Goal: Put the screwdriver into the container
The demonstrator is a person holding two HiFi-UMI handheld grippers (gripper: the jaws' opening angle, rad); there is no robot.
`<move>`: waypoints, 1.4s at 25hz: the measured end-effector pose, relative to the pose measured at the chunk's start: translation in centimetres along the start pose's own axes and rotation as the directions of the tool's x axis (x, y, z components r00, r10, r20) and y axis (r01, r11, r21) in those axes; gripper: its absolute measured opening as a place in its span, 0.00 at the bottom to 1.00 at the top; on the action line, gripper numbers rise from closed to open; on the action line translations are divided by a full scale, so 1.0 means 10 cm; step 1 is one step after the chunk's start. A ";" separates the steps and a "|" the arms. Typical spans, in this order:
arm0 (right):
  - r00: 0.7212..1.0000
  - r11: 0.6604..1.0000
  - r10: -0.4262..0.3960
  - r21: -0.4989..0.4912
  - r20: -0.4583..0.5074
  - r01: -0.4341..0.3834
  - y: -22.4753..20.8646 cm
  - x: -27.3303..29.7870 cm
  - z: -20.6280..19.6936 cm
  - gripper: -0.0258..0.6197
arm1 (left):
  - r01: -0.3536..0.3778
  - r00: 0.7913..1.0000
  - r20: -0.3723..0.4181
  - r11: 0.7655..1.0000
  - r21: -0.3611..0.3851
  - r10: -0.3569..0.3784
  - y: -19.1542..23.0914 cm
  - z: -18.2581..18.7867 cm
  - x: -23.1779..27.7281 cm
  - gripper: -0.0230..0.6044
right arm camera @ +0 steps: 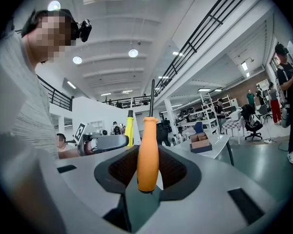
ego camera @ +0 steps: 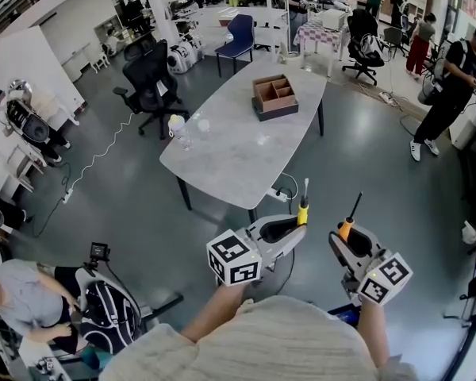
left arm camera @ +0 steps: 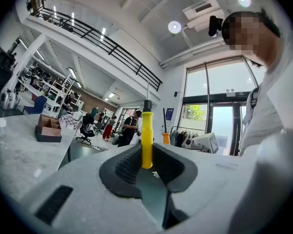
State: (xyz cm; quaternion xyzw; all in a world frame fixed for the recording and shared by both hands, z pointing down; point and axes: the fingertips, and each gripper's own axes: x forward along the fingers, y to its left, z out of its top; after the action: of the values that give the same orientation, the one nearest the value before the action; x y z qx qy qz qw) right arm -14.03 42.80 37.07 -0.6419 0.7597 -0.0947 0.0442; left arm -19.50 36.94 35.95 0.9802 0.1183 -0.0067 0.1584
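Low in the head view, the yellow screwdriver [ego camera: 303, 211] is pinched by its handle in the left gripper [ego camera: 298, 224] and the orange screwdriver [ego camera: 345, 228] in the right gripper [ego camera: 350, 236], these 2 stiff, light, probably smooth tools being best held there, well apart from the container [ego camera: 274, 96] at upper centre.

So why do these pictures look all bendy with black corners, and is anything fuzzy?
Left gripper view: the wide lens curves the balcony railing and blackens the corners, and the ceiling lamp glares white; the yellow screwdriver looks sharp. Right gripper view: same black ring, orange screwdriver sharp. Head view: the room bends around the table, no black corners.
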 end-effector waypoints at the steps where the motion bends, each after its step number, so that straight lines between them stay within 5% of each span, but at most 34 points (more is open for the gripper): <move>1: 1.000 1.000 0.001 -0.001 -0.001 -0.001 0.00 0.00 0.00 0.23 | 0.001 1.000 -0.001 1.000 0.001 -0.001 -0.01 0.00 0.00 0.15; 19: 0.999 0.999 0.035 -0.013 0.000 -0.035 0.32 0.21 -0.04 0.23 | -0.018 1.000 0.016 1.000 -0.008 0.018 0.07 -0.03 -0.33 0.15; 35: 0.996 0.996 0.089 0.014 0.023 -0.089 1.23 1.15 -0.30 0.23 | -0.070 0.997 -0.012 0.998 -0.004 0.070 0.49 0.01 -1.54 0.15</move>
State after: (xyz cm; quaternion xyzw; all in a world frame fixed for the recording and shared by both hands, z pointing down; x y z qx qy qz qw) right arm -28.43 33.71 38.14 -0.6080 0.7863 -0.0912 0.0617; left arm -33.32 28.86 38.10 0.9835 0.0848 0.0048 0.1600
